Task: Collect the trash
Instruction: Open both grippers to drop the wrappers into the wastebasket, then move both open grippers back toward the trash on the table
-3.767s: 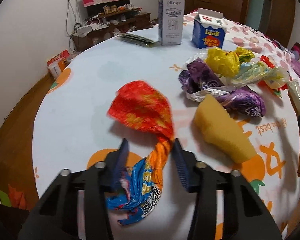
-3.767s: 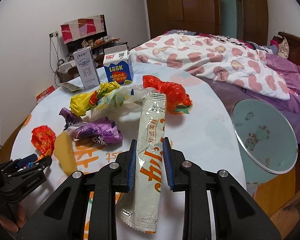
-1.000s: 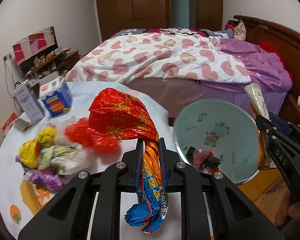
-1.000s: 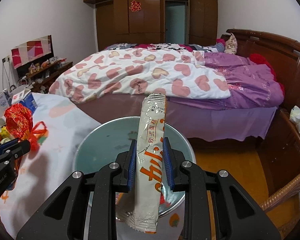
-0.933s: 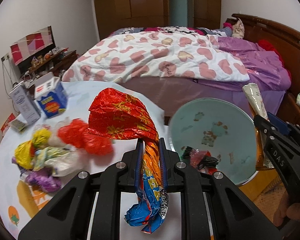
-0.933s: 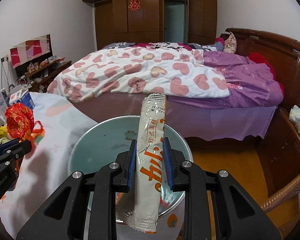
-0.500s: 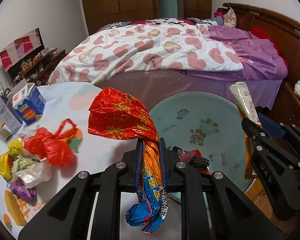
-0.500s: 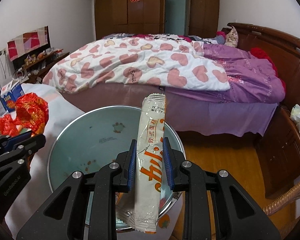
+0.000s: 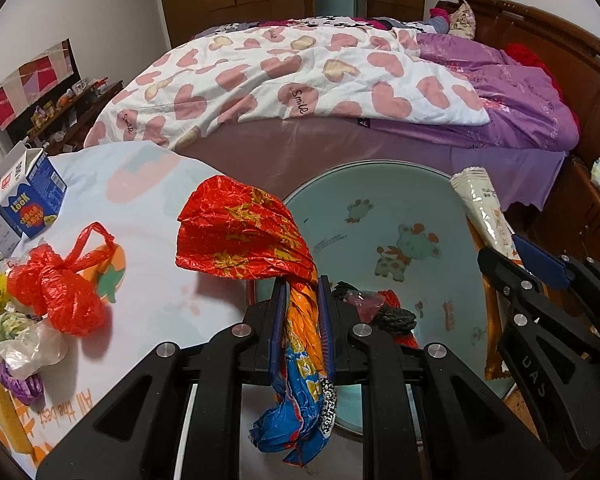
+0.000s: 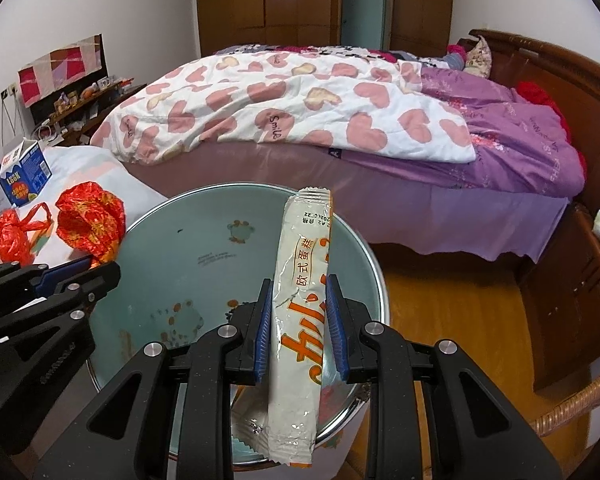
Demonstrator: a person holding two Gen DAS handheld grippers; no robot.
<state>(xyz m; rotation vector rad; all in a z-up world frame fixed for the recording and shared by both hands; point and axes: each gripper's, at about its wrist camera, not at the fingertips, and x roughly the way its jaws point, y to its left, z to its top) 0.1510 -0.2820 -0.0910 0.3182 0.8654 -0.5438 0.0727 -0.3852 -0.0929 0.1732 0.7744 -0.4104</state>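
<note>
- The landmark here is the round light-blue basin, which has little animal pictures inside it.
- The left gripper is clenched on a crumpled red wrapper. The twisted orange and blue tail of that wrapper hangs down between the two fingers.
- The red wrapper is up in the air, right at the left edge of the basin. Its puffy red top sits over the tabletop side of the rim.
- The right gripper is clenched on a long white snack wrapper with orange writing on it. The wrapper stands up almost straight.
- The white snack wrapper is held in the air over the basin, toward its right side.
- Some dark and red bits of trash lie in the bottom of the basin, near the left gripper.
- On the tabletop, left of the basin, lies a tied red plastic bag.
- Just past the red bag, farther from the basin, is a pile of yellow, white and purple wrappers.
- A blue milk carton stands on the tabletop, well apart from the basin, on the far left.
- Behind the basin is a bed with a white blanket covered in pink hearts.
- To the right of the basin is a wood floor.
</note>
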